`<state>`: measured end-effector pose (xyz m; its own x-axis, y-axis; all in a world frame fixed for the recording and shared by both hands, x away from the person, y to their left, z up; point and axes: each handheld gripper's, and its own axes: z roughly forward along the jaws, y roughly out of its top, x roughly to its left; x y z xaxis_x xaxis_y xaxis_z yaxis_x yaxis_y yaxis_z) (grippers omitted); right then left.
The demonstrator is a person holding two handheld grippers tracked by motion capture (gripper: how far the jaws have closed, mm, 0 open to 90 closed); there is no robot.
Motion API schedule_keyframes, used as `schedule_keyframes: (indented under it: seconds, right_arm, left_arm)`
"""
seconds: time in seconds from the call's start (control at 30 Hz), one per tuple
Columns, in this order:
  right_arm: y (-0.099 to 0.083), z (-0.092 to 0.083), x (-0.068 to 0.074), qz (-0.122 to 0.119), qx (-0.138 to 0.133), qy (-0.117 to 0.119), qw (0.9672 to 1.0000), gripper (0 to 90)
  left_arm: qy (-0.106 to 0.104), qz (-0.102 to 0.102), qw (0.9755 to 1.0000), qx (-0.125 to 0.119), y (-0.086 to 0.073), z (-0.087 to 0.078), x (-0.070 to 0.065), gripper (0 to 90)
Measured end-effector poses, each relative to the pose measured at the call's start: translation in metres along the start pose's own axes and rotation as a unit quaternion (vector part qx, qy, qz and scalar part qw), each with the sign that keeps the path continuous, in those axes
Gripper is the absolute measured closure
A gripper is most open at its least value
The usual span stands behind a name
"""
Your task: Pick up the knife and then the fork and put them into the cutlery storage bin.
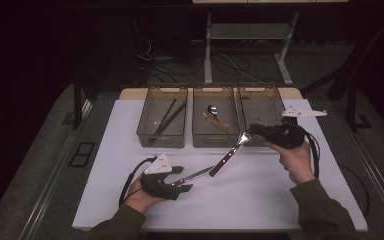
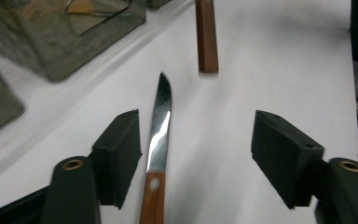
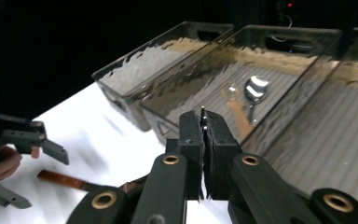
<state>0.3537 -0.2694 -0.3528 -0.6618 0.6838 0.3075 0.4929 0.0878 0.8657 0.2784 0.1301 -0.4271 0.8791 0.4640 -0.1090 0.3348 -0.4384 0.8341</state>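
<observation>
While the right gripper (image 1: 252,131) clamps one fork (image 1: 231,153), the left gripper (image 1: 184,178) gapes around one knife (image 1: 193,176).

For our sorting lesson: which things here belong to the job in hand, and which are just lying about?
In the job:
fork, held by the right hand-held gripper
knife, between the left hand-held gripper's open jaws
three trays

Lying about:
white bracket
floor cables
</observation>
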Motion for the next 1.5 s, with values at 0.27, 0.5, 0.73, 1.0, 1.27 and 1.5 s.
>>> schedule_keyframes:
  seconds: [0.27, 0.5, 0.73, 1.0, 1.27, 1.5]
  right_arm:
    - [0.021, -0.020, -0.021, 0.012, -0.027, -0.033, 0.9990, 87.2]
    - [0.040, -0.036, -0.042, 0.022, -0.051, -0.068, 0.9961, 87.2]
    - [0.058, -0.049, -0.064, 0.025, -0.059, -0.111, 0.9917, 87.2]
    - [0.064, -0.054, -0.089, 0.028, -0.054, -0.147, 0.9872, 87.2]
    - [0.059, -0.051, -0.106, 0.024, -0.025, -0.184, 0.9823, 87.1]
    - [0.052, -0.032, -0.113, 0.028, 0.012, -0.176, 0.9839, 87.1]
  left_arm:
    - [0.025, -0.018, 0.9995, 0.000, -0.014, -0.014, 0.012, 9.5]
    - [0.033, -0.018, 0.9993, -0.002, -0.014, -0.012, 0.009, 0.0]
    - [0.033, -0.020, 0.9992, 0.002, -0.015, -0.012, 0.009, 0.0]
    - [0.036, -0.026, 0.9990, 0.006, -0.016, -0.011, 0.011, 0.0]
    - [0.032, -0.024, 0.9992, 0.007, -0.016, -0.011, 0.011, 0.0]
    - [0.026, -0.023, 0.9993, 0.011, -0.016, -0.010, 0.010, 0.0]
